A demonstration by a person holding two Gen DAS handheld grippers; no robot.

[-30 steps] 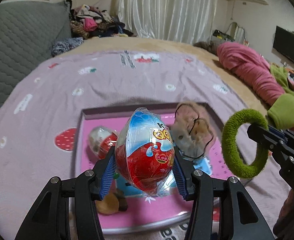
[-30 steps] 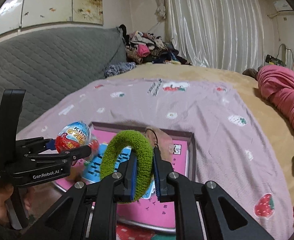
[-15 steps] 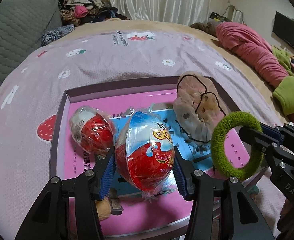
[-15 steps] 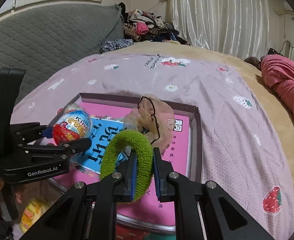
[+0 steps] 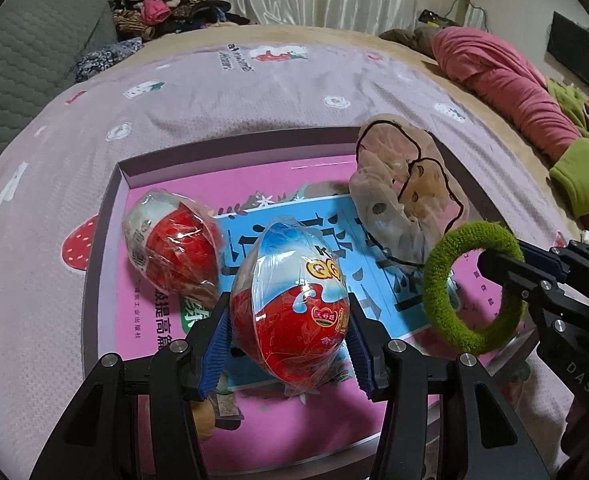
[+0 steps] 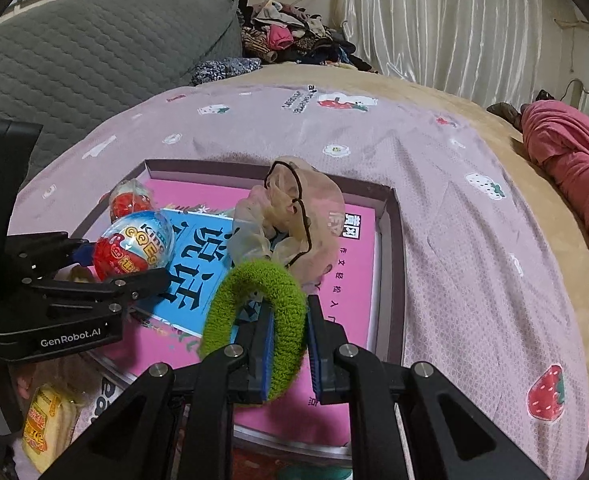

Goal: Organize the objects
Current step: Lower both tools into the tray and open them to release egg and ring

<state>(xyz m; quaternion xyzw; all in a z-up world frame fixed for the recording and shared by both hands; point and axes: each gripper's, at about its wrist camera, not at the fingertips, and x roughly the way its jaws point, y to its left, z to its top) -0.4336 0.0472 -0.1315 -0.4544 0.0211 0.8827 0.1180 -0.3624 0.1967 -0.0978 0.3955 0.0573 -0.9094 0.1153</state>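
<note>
Item: left gripper (image 5: 290, 344) — fingers part-open and clamped on a wrapped toy egg (image 5: 290, 304), held upright above the near half of the tray (image 5: 98, 264), not touching it

Item: right gripper (image 6: 288, 344) — fingers almost fully closed, pinching one side of a green hair band (image 6: 254, 308); the loop stands on edge above the tray's near right part

Item: tray on the lilac bedspread (image 5: 254, 92) — holds a pink book (image 5: 154, 320), a second wrapped egg (image 5: 170, 252) at left, a beige scrunchie (image 5: 406, 188) at the far right

Step in hand, by judgement: both items are being brought into the tray, none set down yet

Next move calls for: lowering the egg beside its twin and the band near the scrunchie, opening the fingers only once each rests on the book; the egg may roll
</note>
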